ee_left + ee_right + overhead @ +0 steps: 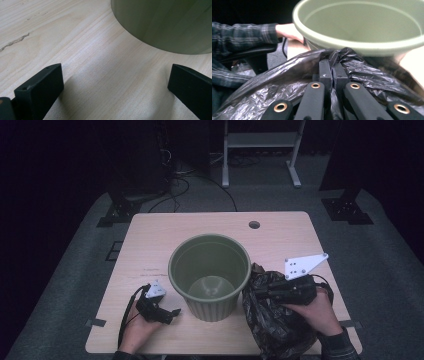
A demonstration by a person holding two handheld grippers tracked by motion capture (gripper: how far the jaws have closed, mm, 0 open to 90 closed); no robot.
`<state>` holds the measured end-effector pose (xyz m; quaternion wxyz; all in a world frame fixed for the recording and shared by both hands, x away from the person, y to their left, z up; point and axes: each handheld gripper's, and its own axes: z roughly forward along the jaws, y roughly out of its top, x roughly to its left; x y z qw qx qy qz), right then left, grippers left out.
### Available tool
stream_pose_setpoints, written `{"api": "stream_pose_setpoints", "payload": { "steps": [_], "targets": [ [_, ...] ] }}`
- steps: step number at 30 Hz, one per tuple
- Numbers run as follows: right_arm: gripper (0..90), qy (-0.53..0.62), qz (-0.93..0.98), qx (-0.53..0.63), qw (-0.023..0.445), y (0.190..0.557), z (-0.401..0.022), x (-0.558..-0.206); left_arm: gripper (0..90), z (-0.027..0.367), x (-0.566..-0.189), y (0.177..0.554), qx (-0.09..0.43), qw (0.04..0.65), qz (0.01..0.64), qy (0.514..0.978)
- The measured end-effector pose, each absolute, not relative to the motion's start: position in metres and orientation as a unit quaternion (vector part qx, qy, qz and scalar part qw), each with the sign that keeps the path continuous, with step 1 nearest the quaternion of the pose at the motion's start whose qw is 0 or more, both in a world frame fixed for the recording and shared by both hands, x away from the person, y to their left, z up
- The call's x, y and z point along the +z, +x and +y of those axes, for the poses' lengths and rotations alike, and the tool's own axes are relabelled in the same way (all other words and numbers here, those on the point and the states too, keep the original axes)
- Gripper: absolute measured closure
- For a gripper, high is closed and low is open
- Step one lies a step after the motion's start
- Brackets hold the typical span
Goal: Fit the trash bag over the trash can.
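- The light wooden table (150,250) fills the middle of the high view, and everything in play sits on its near half, toward the bottom of the frame, within easy reach of both hands.
- The green plastic bin (209,276) stands upright and empty at the centre of the high view, mouth up; it looks ready to take a liner.
- The black bin bag (272,320) lies crumpled at the lower right of the high view, touching the bin's right side. In the right gripper view it bunches up in the lower half, its gathered edge drawn toward the bin's rim (362,46).
- The right gripper (332,71) has its jaws pressed together on a fold of the bag, probably to carry that edge up to the mouth.
- The left gripper (172,312) rests at the lower left of the high view, just beside the bin's base, jaws spread with nothing between them. It seems placed to steady the bin.
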<state>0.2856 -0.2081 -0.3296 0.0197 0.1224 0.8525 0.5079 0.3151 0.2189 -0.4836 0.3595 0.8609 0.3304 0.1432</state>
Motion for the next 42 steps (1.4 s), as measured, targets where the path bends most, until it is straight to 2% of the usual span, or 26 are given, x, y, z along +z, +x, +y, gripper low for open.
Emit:
{"api": "stream_pose_setpoints", "payload": {
  "steps": [11,19,32,42],
  "targets": [
    [88.9,0.075,0.856,0.510,0.035,0.288,-0.196,-0.289,0.0,0.219,-0.484,0.315,0.144,0.360,0.330,0.860],
    [88.9,0.064,0.855,0.513,0.047,0.298,-0.183,-0.273,0.0,0.219,-0.484,0.315,0.144,0.360,0.330,0.861],
    [88.9,0.024,0.841,0.539,0.028,0.317,-0.149,-0.238,0.0,0.219,-0.484,0.315,0.144,0.360,0.330,0.861],
    [89.0,-0.013,0.833,0.554,0.004,0.331,-0.105,-0.216,0.0,0.219,-0.484,0.315,0.143,0.360,0.330,0.861]
  ]
}}
